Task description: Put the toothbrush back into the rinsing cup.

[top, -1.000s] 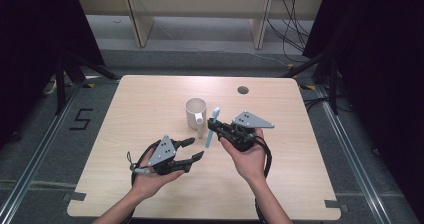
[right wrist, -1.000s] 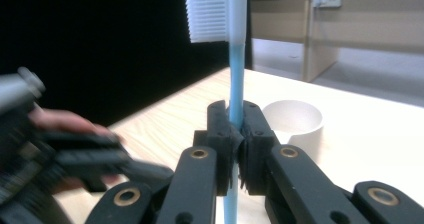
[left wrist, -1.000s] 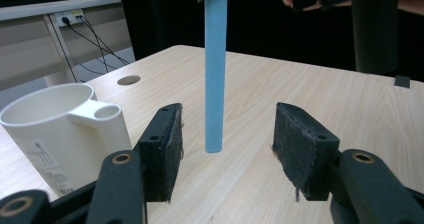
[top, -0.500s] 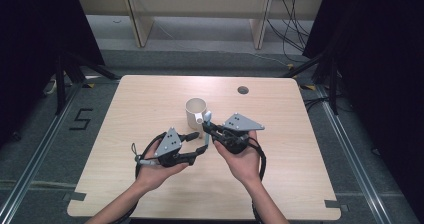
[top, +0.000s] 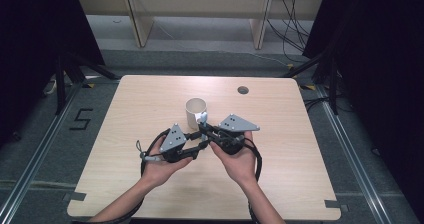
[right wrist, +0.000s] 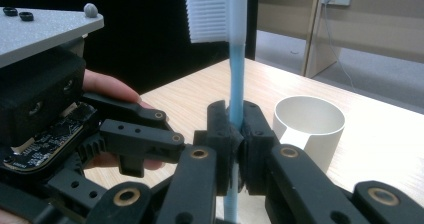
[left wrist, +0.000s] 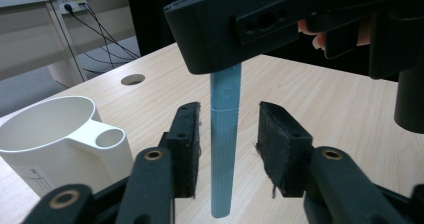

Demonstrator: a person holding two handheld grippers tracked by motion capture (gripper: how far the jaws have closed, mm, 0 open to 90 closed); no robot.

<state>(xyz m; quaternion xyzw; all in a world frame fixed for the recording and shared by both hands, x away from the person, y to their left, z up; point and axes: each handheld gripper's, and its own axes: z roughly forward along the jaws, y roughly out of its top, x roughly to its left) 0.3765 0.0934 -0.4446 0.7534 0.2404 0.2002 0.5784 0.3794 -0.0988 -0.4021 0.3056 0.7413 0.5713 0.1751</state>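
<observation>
Now, from the high view, the two hands have drawn together near the middle of the table (top: 125, 184), just in front of the white cup (top: 195, 113); a second ago they stood well apart. The left gripper (top: 196, 145) meets the right gripper (top: 202, 129) right beside the cup, and a pale blue toothbrush (top: 203, 117) sticks up between them.

In the left gripper view, the toothbrush handle (left wrist: 223, 149) hangs upright between the two black pads (left wrist: 186, 146). The jaws have just been closing, yet a gap remains on each side of the handle, so they do not grip it. The right gripper crosses overhead, and the cup (left wrist: 55, 139) stands on the table at the left.

In the right gripper view, the right gripper (right wrist: 235, 144) is clamped tight on the blue handle (right wrist: 237, 84), with the white bristles (right wrist: 207, 11) above and the cup (right wrist: 310, 129) close behind at the right.

This looks like a hand-over: the left gripper should take the lower handle once its pads meet it, and only then can the right gripper let go.
</observation>
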